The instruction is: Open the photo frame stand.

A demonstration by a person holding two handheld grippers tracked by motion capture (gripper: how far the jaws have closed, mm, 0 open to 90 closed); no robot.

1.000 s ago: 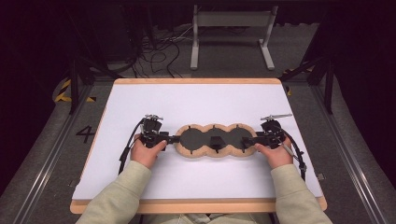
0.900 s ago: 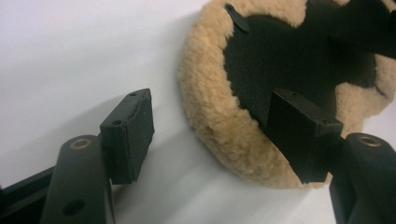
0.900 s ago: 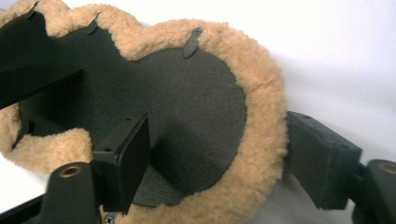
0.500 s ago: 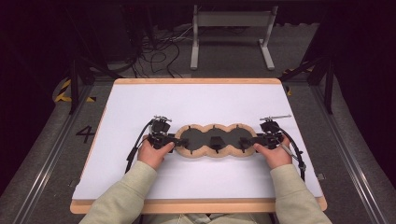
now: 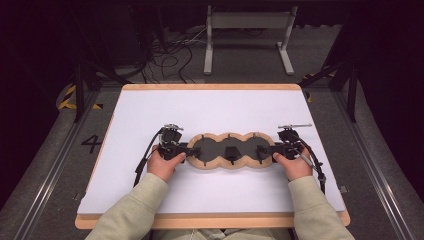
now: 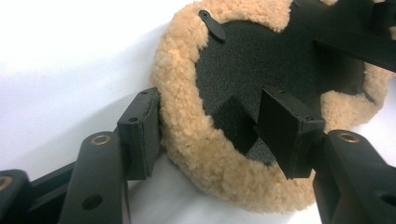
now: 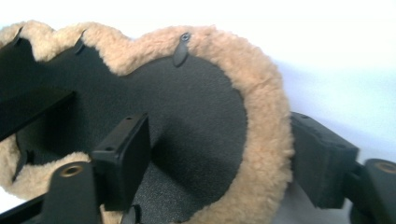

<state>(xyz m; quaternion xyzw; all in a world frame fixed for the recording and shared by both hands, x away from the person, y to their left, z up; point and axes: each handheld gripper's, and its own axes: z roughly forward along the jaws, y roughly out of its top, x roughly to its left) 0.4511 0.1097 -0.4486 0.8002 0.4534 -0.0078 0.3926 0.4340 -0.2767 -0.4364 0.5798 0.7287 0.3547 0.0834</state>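
high view: lay mid-table on the white table, the lobed fleece-edged pad, left gripper and right gripper at its ends.
left gripper view: straddled the fleece rim, part open, apparently touching.
right gripper view: likewise straddled, grip unclear.

A single dark digit "4" is showing on the grey floor, just left of the worktop in the high view. Nothing else readable is appearing: no label, brand or number is showing on the worktop or in either gripper view.
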